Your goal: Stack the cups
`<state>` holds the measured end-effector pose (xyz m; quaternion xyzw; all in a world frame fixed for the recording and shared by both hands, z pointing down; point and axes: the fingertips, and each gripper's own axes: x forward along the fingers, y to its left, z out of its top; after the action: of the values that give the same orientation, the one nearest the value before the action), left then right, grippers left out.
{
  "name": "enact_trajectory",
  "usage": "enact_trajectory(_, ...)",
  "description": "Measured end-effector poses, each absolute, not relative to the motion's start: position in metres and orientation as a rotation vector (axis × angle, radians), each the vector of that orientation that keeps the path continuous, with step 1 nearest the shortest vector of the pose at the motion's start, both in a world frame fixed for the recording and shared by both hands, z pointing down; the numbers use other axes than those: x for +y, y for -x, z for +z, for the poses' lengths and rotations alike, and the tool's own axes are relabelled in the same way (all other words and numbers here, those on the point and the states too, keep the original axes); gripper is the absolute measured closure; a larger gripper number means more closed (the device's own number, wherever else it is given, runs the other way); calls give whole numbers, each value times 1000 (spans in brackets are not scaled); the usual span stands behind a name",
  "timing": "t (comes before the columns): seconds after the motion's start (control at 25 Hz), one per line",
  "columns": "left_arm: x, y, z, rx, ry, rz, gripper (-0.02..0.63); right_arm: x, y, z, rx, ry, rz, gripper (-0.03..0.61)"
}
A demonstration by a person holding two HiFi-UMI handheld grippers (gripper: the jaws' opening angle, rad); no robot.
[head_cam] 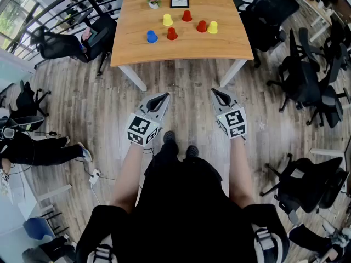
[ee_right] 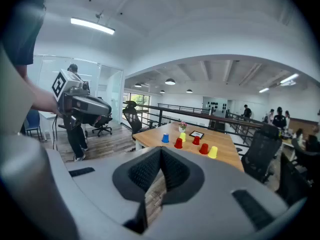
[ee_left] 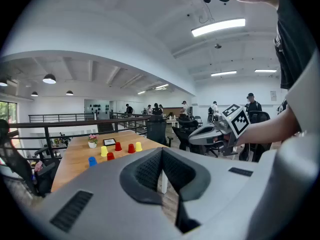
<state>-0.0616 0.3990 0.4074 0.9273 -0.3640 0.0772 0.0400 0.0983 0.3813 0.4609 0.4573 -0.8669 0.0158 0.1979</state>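
Several upturned cups stand on a wooden table (head_cam: 219, 43): a blue cup (head_cam: 152, 36), red cups (head_cam: 171, 34) (head_cam: 187, 16) (head_cam: 202, 26) and yellow cups (head_cam: 168, 19) (head_cam: 212, 27). Both grippers are held over the floor, well short of the table. My left gripper (head_cam: 164, 96) is shut and empty. My right gripper (head_cam: 214, 92) is shut and empty too. In the left gripper view the cups (ee_left: 114, 150) show far off on the table, with the right gripper (ee_left: 192, 132) at the right. The right gripper view shows the cups (ee_right: 190, 142) ahead.
A small flower pot (head_cam: 154, 1) and a framed card (head_cam: 179, 0) stand at the table's far edge. Black office chairs (head_cam: 71, 40) (head_cam: 269, 7) flank the table, more chairs (head_cam: 310, 92) stand at the right. A person (head_cam: 33, 147) lies or sits on the floor at the left.
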Motion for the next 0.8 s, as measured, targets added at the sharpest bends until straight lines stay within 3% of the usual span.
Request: enact_trajectory(0.8,398,118,427,-1008,-2862,235,595,394,-40,465,-2384,-1377,55,571)
